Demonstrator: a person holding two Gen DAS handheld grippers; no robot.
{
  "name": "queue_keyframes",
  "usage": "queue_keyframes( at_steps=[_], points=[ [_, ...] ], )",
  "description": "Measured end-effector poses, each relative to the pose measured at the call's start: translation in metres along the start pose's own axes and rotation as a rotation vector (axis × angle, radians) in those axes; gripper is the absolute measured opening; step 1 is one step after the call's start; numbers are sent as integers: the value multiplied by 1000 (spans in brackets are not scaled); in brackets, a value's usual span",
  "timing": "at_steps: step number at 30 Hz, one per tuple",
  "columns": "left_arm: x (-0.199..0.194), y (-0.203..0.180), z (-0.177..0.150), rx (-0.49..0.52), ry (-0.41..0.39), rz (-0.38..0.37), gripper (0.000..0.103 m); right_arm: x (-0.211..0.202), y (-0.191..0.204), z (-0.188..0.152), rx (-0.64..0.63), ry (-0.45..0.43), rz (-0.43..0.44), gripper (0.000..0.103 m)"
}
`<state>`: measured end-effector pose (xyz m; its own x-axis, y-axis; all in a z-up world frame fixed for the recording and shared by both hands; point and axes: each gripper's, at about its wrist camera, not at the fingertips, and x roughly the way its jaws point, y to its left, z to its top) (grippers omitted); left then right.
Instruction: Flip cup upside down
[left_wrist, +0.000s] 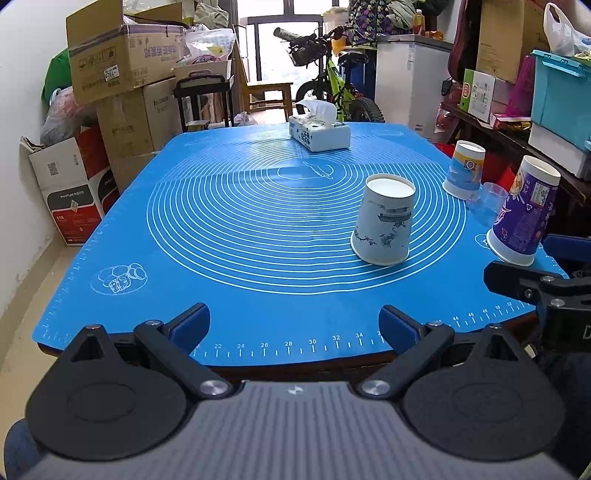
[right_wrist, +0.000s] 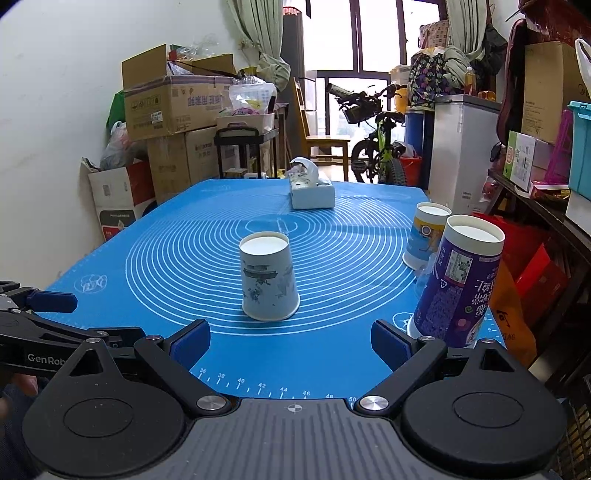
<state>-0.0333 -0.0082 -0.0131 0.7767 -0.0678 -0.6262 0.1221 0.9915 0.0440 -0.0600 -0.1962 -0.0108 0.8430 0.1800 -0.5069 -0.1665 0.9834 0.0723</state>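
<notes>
A pale blue paper cup stands upside down on the blue mat; it also shows in the right wrist view. A purple cup and a blue-and-yellow cup stand upside down at the mat's right edge, with a small clear plastic cup between them. In the right wrist view the purple cup is near my right finger. My left gripper is open and empty at the mat's near edge. My right gripper is open and empty, short of the pale cup.
A tissue box sits at the far end of the mat. Cardboard boxes stack along the left wall. A bicycle stands behind the table. Shelves with a teal bin line the right side.
</notes>
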Motion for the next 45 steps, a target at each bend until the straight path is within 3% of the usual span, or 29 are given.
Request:
queue_keyframes(
  at_steps=[45],
  points=[
    [3,1,1,2,6,2,97,0,-4,-2,5,7,6,94]
  ],
)
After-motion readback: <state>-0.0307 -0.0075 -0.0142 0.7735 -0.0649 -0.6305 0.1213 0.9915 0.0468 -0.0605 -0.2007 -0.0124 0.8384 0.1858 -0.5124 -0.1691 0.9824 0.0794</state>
